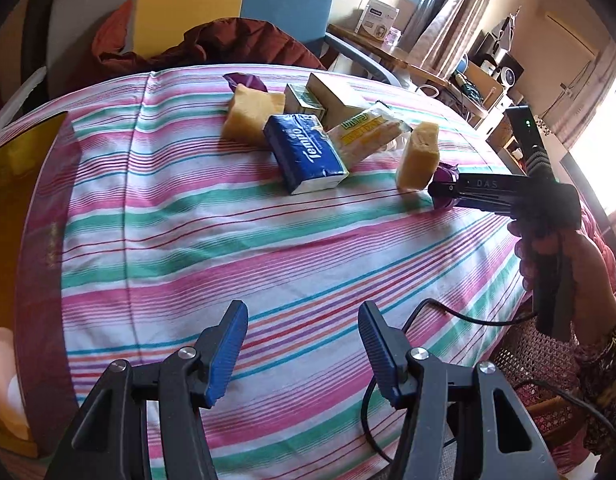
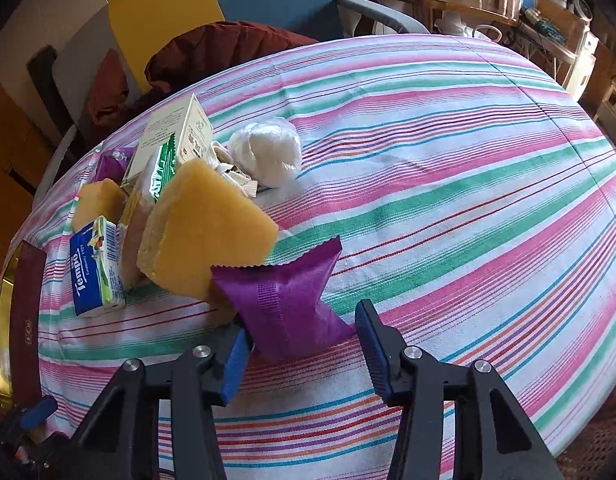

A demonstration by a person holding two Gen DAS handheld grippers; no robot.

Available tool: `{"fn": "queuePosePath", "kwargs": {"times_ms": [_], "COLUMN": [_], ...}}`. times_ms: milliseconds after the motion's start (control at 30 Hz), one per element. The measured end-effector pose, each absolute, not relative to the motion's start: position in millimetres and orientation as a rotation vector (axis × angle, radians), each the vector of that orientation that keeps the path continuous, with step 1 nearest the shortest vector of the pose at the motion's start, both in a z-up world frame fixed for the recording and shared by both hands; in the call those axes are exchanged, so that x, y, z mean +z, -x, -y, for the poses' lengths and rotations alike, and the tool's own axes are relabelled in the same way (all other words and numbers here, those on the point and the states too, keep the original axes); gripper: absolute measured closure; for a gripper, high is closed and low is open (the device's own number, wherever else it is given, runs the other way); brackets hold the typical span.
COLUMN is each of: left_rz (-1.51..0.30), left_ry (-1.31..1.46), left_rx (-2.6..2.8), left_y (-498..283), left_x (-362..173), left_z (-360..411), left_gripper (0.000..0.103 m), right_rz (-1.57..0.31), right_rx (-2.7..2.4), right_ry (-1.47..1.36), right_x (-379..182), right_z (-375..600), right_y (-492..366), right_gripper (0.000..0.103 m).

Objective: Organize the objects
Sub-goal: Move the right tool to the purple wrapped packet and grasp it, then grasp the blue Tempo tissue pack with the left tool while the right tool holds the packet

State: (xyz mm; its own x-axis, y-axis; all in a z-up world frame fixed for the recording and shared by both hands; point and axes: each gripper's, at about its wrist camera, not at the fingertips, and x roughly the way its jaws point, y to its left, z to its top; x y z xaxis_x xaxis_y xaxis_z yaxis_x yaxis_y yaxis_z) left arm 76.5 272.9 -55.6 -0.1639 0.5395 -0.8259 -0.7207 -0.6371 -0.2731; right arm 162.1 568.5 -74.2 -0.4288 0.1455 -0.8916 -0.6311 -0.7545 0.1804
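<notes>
Purple foil packet, crimped at the ends, lying between the blue pads, corner against the near yellow sponge. Sponge propped up on edge, tilted. Blue Tempo tissue pack flat to its left, beside a clear wrapped packet with yellow print. Second yellow sponge behind, near another purple packet. Pale cardboard box upright at the back, small green box alongside. Crumpled white plastic bag just right of the pile. All on striped cloth.
</notes>
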Motion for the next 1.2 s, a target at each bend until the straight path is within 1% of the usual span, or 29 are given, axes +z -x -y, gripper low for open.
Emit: {"fn": "queuePosePath", "kwargs": {"times_ms": [100,133,233,333,433,500,567,633,733,933,1000,1100,1133,1167,1200], "left_rz": [-0.225,-0.218,-0.202,-0.198,-0.206,-0.224,-0.225,-0.217,-0.194,-0.154,-0.137,-0.116,-0.117,-0.125,-0.137], "left_ry": [1.258,1.262,1.271,1.272,1.261,1.250,1.245,1.249,1.260,1.277,1.279,1.283,1.281,1.278,1.273], "left_rx": [1.897,1.895,1.901,1.911,1.929,1.951,1.961,1.967,1.972,1.998,2.013,2.032,2.035,2.040,2.044], "left_y": [-70.2,-68.0,-61.9,-55.6,-49.4,-44.1,-39.6,-36.7,-32.3,-23.0,-18.3,-12.2,-11.4,-9.9,-9.0], "left_x": [-58.3,-58.7,-60.3,-60.8,-59.7,-59.4,-60.1,-61.3,-64.4,-65.9,-65.1,-63.0,-62.3,-61.8,-61.3], "left_z": [-281.7,-283.8,-293.0,-304.3,-318.1,-329.8,-338.6,-344.1,-349.1,-350.2,-350.0,-353.4,-355.5,-359.2,-363.3], "left_gripper": [0.045,0.045,0.045,0.045,0.045,0.045,0.045,0.045,0.045,0.045,0.043,0.041,0.041,0.041,0.041], "right_rz": [-0.712,-0.712,-0.687,-0.714,-0.810,-0.841,-0.842,-0.849,-0.853,-0.855,-0.841,-0.884,-0.866,-0.832,-0.805], "right_rx": [2.203,2.204,2.220,2.229,2.204,2.173,2.142,2.121,2.128,2.151,2.163,2.173,2.173,2.173,2.174], "right_ry": [1.305,1.300,1.255,1.225,1.200,1.170,1.125,1.076,1.067,1.174,1.204,1.220,1.227,1.237,1.242], "right_x": [-73.0,-72.0,-61.1,-55.2,-56.4,-60.9,-56.9,-52.1,-49.7,-67.9,-73.6,-81.8,-82.6,-82.5,-82.5], "right_z": [-567.5,-566.8,-566.4,-567.7,-574.7,-587.6,-597.0,-603.2,-606.3,-602.4,-601.0,-602.4,-601.6,-600.1,-598.6], "right_y": [-163.3,-164.8,-168.7,-173.6,-181.2,-181.4,-188.1,-195.2,-196.4,-175.4,-164.7,-157.2,-155.6,-153.8,-152.8], "right_gripper": [0.054,0.063,0.069,0.069,0.067,0.060,0.037,0.031,0.029,0.029,0.029,0.029,0.032,0.040,0.046]}}
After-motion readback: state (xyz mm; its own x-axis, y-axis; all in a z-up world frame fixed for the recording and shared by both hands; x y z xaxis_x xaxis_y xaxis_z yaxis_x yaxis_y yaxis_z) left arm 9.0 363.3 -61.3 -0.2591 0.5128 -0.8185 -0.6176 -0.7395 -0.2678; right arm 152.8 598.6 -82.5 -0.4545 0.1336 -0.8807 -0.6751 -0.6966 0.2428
